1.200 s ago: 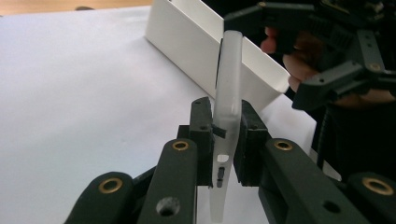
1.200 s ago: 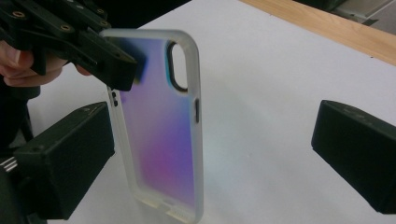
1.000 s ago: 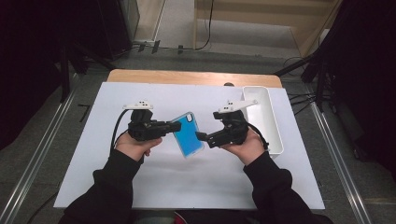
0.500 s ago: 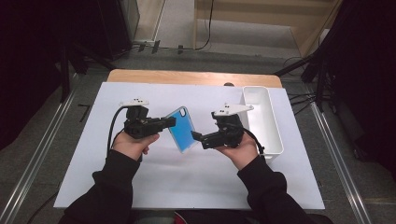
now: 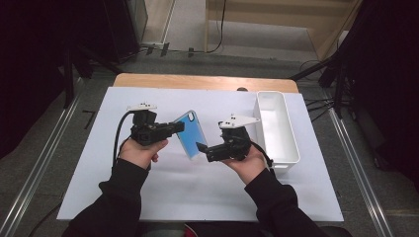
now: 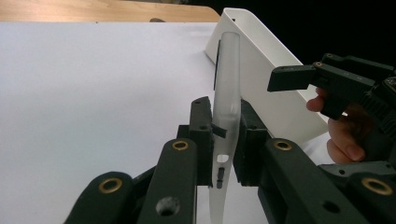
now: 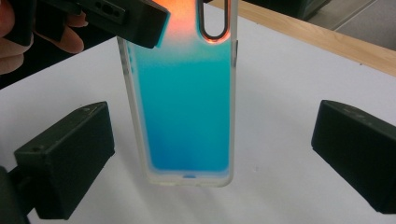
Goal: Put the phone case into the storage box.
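Blue-backed phone case (image 5: 191, 134) is up off the white mat (image 5: 99, 168), mid-table, pinched at its left edge by my left gripper (image 5: 175, 128); right gripper (image 5: 202, 147) sits just beside its near end, white bin (image 5: 291, 148) to the right. I'd say pickup done, handover or binning left.

Left gripper view: jaws clamped on the frosted, thin, rounded rim of the case.

Right gripper view: glossy teal-to-orange back with an oval camera cutout, my matte black jaws apart either side, not touching.
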The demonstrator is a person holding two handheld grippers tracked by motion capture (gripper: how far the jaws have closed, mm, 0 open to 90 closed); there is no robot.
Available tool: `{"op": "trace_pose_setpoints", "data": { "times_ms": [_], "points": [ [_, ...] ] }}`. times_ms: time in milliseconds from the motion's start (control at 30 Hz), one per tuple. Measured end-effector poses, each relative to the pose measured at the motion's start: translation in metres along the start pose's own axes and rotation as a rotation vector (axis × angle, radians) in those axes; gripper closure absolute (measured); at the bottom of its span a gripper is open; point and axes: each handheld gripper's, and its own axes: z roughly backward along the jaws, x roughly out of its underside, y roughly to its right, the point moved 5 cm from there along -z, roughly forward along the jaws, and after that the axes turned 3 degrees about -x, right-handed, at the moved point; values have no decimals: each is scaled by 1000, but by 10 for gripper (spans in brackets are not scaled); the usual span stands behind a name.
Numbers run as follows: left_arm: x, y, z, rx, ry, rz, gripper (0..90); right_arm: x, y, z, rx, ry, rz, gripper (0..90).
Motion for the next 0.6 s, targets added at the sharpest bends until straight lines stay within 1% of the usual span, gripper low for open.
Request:
{"op": "trace_pose_setpoints", "data": {
  "times_ms": [133, 200, 400, 600],
  "points": [
    [1, 1, -2, 9, -13, 14, 792, 0, 0, -1, -1, 4, 8, 0],
    [1, 2, -3, 7, -17, 11, 792, 0, -1, -2, -2, 4, 10, 0],
    [2, 7, -5, 20, -25, 1, 792, -2, -4, -3, 5, 12, 6, 0],
    [4, 10, -7, 35, -30, 8, 791, -2, -8, -7, 15, 14, 18, 0]
  ]
}}
